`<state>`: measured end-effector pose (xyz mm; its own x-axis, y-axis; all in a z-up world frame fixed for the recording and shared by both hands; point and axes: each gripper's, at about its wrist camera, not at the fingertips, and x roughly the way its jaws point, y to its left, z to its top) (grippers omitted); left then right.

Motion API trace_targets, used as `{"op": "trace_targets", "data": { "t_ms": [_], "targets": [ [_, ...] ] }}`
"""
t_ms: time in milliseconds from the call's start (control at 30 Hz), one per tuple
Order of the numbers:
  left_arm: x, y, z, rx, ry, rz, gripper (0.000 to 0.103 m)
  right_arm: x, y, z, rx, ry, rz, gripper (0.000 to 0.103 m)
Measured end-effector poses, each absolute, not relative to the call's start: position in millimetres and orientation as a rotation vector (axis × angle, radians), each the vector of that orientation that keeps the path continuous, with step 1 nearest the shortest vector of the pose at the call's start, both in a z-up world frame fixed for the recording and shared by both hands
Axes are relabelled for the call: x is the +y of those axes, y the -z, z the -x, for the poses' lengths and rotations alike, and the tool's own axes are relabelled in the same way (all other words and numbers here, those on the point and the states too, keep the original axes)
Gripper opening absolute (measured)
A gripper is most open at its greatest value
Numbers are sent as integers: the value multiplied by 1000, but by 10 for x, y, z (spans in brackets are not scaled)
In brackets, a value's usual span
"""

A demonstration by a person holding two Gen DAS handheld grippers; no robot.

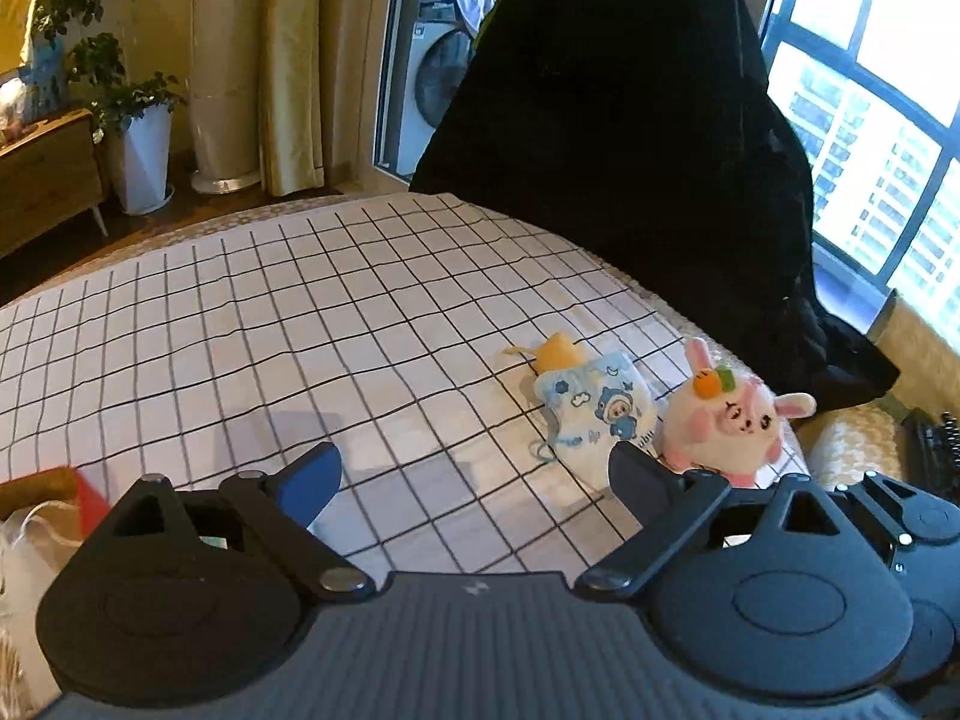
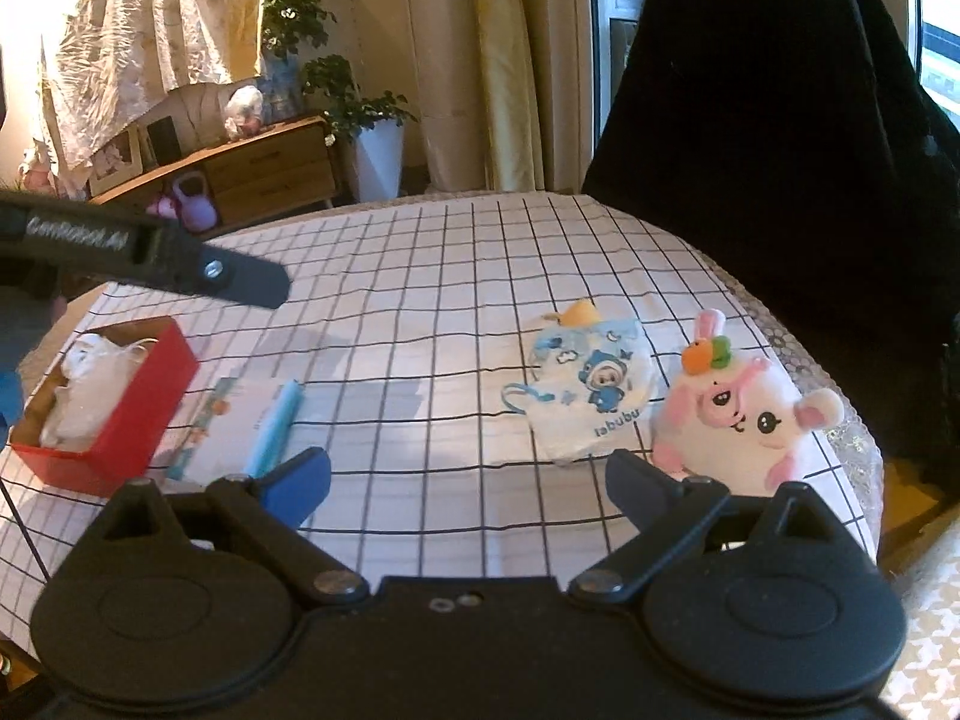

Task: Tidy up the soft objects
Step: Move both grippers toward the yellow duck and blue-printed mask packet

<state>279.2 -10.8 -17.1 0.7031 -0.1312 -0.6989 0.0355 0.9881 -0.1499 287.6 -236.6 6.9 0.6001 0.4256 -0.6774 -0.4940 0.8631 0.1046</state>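
Both our left gripper (image 1: 474, 474) and our right gripper (image 2: 468, 474) hang spread wide with nothing between the fingers. In the right wrist view the pink-and-white plush (image 2: 744, 414) sits at about two o'clock at the checked cloth's (image 2: 420, 276) edge, touching the printed cloth pouch (image 2: 591, 390) at one o'clock, with the red box (image 2: 120, 414) at nine o'clock. We judge it best to straddle the plush's round middle with the right fingers, avoiding the ears and pouch, and squeeze gently.
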Motion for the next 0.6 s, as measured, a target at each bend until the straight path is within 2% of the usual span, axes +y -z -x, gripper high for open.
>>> {"op": "trace_targets", "data": {
  "t_ms": [600],
  "targets": [
    [-653, 546, -3917, 877, 52, 66, 96, -2326, 300, -3426, 721, -565, 143, 98]
  ]
}}
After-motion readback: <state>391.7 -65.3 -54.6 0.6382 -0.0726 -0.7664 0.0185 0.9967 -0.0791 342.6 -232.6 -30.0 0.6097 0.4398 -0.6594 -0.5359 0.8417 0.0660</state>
